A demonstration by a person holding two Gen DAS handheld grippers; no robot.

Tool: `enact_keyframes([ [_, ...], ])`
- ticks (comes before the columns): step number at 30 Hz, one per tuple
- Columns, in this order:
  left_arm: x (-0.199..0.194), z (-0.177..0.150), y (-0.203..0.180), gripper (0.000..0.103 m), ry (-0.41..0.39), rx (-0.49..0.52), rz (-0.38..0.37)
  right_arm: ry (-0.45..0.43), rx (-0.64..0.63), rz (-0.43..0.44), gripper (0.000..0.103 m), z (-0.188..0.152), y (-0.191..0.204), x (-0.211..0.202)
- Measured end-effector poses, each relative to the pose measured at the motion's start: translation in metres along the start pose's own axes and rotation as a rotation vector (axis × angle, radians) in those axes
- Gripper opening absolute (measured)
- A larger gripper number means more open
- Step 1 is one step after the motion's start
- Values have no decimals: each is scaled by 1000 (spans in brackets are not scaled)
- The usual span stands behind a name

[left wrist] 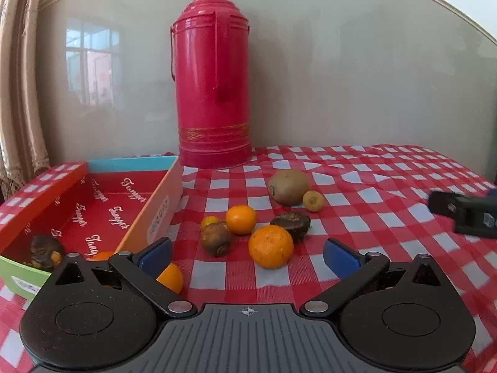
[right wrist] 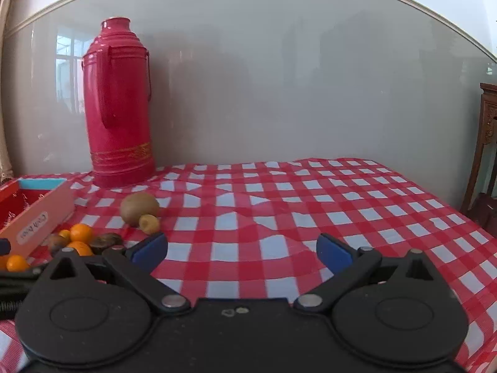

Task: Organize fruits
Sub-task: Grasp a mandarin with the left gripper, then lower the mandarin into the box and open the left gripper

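Observation:
A red-lined cardboard box [left wrist: 161, 199] sits at the left with a dark fruit [left wrist: 43, 250] inside. Loose fruit lies on the checked cloth: a large orange [left wrist: 271, 246], a small orange [left wrist: 240, 219], a brown fruit [left wrist: 215, 238], a dark shrivelled fruit [left wrist: 292, 221], a kiwi [left wrist: 289, 186] and a small yellow fruit [left wrist: 313, 201]. Another orange [left wrist: 170, 276] lies by the box wall. My left gripper [left wrist: 247, 256] is open, with the large orange just ahead between its fingers. My right gripper [right wrist: 241, 251] is open and empty over bare cloth, right of the kiwi [right wrist: 139, 208].
A tall red thermos [left wrist: 214, 87] stands at the back against the grey wall. The right gripper shows in the left wrist view [left wrist: 466, 214] at the far right. A wooden chair [right wrist: 487, 155] stands past the table's right edge.

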State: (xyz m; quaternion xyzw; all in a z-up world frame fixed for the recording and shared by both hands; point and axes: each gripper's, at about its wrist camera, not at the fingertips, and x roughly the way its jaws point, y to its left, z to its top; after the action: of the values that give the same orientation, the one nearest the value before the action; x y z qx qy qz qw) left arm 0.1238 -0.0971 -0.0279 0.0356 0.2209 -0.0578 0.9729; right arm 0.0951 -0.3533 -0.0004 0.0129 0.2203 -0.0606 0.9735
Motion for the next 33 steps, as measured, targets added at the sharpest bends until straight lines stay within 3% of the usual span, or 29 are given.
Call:
enact_keyframes([
  [2, 8, 1, -1, 102, 8, -14, 4, 16, -12, -9, 97, -2, -4, 3],
  [6, 21, 2, -4, 81, 37, -22, 10, 23, -16, -21, 97, -3, -11, 5],
  [14, 39, 3, -13, 78, 73, -18, -14, 47, -8, -33, 97, -3, -11, 14],
  [16, 43, 4, -17, 67, 95, 1, -13, 47, -7, -29, 97, -3, -10, 13],
  [17, 45, 3, -18, 48, 105, 7, -15, 46, -7, -28, 97, -3, -9, 13],
  [18, 47, 3, -17, 39, 122, 7, -30, 46, -8, -26, 97, -4, -9, 13],
  [24, 36, 3, -8, 39, 102, -27, -43, 48, 6, -17, 97, -4, -5, 15],
  [33, -14, 16, 29, 39, -27, -52, 6, 48, -4, 37, 97, -7, 25, 14],
])
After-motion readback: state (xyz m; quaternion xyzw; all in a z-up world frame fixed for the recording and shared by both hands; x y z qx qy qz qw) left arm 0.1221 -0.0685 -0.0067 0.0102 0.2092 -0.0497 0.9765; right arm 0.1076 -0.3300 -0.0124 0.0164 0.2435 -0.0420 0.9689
